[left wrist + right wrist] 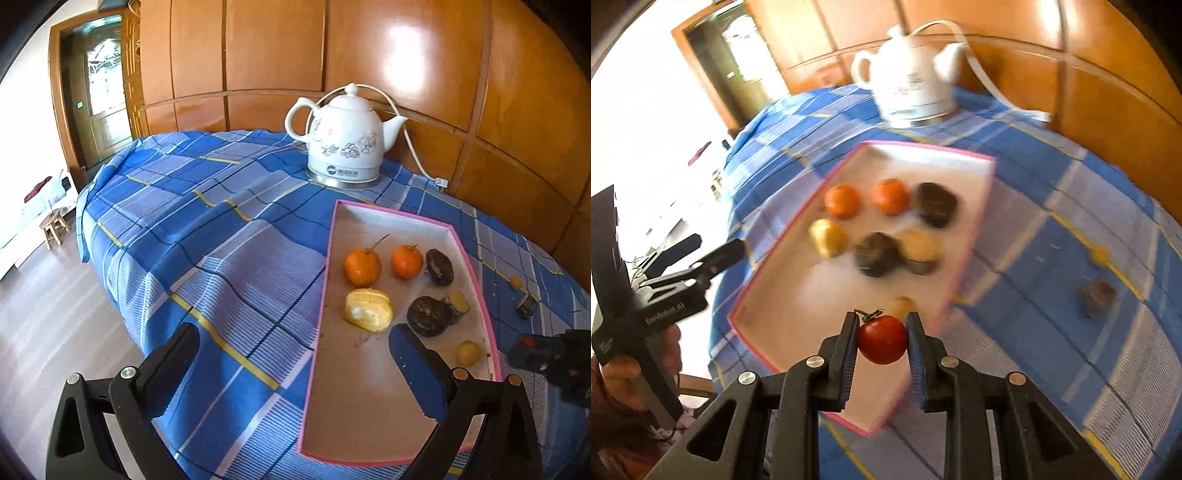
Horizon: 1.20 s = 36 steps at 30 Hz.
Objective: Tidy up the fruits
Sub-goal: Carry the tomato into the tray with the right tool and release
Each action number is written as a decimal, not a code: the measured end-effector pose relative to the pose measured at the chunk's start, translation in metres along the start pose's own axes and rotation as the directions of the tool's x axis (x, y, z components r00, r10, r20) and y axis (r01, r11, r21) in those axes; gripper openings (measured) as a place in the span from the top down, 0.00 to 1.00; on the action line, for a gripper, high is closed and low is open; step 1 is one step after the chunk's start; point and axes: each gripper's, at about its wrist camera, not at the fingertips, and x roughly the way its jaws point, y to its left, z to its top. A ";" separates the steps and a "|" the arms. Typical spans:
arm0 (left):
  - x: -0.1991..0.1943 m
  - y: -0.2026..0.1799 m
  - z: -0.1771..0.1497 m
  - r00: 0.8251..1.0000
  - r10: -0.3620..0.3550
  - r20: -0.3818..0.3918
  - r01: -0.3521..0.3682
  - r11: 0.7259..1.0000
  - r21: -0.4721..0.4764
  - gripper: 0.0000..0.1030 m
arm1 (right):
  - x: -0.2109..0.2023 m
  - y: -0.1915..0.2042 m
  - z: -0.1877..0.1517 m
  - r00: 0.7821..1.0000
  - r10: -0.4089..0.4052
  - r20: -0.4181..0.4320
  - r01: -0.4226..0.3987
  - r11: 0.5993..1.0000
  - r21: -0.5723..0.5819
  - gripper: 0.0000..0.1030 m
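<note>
A pink-rimmed tray [320,295] lies on the blue checked cloth and also shows in the right wrist view [975,225]. In it are two oranges [362,267] [406,261], a yellow peeled fruit [367,309], two dark fruits [439,266] [429,315] and a small yellow fruit [468,353]. My right gripper [882,336] is shut on a red tomato [882,339] and holds it above the tray's near right corner. My left gripper [293,358] is open and empty over the tray's left rim; it also shows in the right wrist view [716,249].
A white kettle [345,138] with its cord stands behind the tray by the wooden wall. Two small pieces [515,282] [527,305] lie on the cloth [207,236] right of the tray. The table edge drops to the floor at left.
</note>
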 end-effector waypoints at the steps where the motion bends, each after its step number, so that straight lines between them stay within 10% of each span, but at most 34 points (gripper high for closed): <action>1: 0.000 0.002 0.000 1.000 -0.003 -0.003 0.003 1.000 -0.005 0.00 | 0.007 0.007 0.002 1.000 0.004 -0.008 -0.004 1.000 -0.008 0.75; 10: 0.000 0.006 -0.005 0.998 -0.054 -0.021 0.054 0.998 -0.011 0.00 | 0.054 0.012 0.013 0.999 -0.025 -0.047 0.027 0.999 0.031 0.69; 36: -0.009 -0.029 -0.010 0.998 -0.064 -0.016 0.065 0.992 0.112 0.00 | -0.036 -0.059 -0.024 0.987 -0.162 0.020 0.158 0.980 0.121 0.66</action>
